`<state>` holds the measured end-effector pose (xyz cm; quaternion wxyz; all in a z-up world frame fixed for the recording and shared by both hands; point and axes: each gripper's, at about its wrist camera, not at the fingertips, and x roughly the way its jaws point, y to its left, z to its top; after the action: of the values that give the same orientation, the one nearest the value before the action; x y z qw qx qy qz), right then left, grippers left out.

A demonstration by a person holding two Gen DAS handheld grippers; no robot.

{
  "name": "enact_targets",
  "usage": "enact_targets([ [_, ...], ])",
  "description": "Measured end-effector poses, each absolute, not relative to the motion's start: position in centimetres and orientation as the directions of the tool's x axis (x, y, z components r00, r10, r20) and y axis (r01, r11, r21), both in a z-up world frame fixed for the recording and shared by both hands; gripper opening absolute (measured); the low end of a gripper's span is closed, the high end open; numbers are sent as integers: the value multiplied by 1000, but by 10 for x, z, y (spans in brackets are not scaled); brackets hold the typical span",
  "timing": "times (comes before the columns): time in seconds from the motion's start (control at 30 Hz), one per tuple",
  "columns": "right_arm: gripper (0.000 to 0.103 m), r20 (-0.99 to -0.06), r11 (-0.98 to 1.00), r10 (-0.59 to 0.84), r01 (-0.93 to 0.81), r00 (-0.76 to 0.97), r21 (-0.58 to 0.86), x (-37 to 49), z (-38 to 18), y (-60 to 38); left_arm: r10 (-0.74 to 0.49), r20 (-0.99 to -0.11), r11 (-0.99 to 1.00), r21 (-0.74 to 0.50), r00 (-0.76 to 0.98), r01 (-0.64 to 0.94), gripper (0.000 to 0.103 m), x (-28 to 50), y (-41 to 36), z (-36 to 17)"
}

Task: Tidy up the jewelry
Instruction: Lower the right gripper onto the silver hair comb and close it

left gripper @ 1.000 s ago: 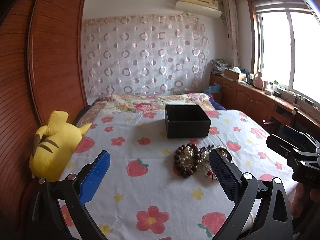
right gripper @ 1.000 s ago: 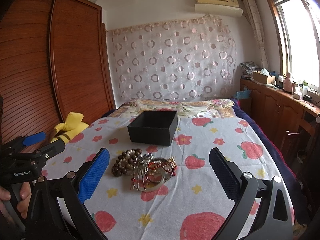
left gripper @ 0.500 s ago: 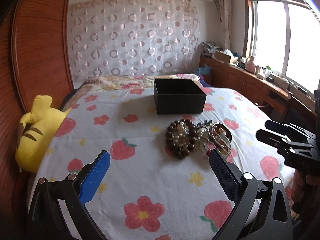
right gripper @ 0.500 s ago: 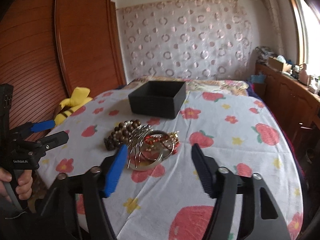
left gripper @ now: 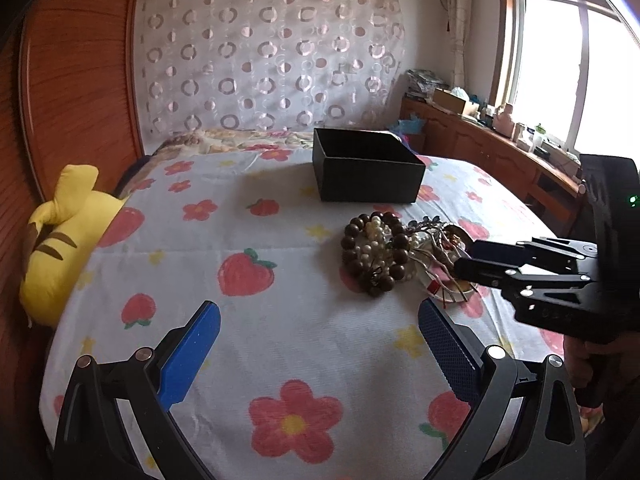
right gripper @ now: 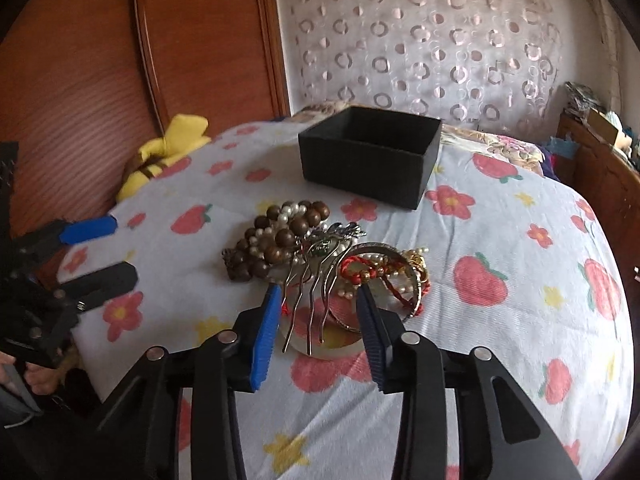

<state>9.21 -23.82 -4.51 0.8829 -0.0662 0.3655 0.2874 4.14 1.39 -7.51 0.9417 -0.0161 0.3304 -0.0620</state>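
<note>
A heap of jewelry (right gripper: 320, 264) lies on the flowered bedspread (right gripper: 500, 340): brown wooden beads (right gripper: 280, 240), pearls, a silver hair comb (right gripper: 310, 304), a red cord bracelet (right gripper: 362, 270) and a gold bangle (right gripper: 404, 256). Beyond it stands an open black box (right gripper: 368, 160), also in the left wrist view (left gripper: 368, 176). My right gripper (right gripper: 318, 320) is at the pile's near edge; its jaws are closing with the comb's prongs between them, the pads not touching. From the left wrist view the right gripper (left gripper: 466, 258) reaches into the heap (left gripper: 384, 252). My left gripper (left gripper: 320, 344) hovers open and empty over the bedspread.
A yellow plush toy (left gripper: 60, 240) lies at the bed's left edge against the wooden wardrobe (left gripper: 72, 80). A wooden counter with clutter (left gripper: 500, 140) runs under the window on the right. A patterned curtain (left gripper: 260, 52) hangs behind the bed.
The right gripper came down and forward onto the near side of the pile, and its jaws narrowed around the comb. The left gripper tipped lower toward the bed and stayed open.
</note>
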Motion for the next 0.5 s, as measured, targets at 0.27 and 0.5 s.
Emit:
enact_targets([
  [0.27,34,-721,823,394,-567,569,2,100,-51,-225,-124,-623,992,-74,772,100,96,42,16,-76],
  [0.5,21,-704,821,373,-569,604,-54,97,-43,-228,-122,-625,993,-76,771,95,96,43,19,-80],
])
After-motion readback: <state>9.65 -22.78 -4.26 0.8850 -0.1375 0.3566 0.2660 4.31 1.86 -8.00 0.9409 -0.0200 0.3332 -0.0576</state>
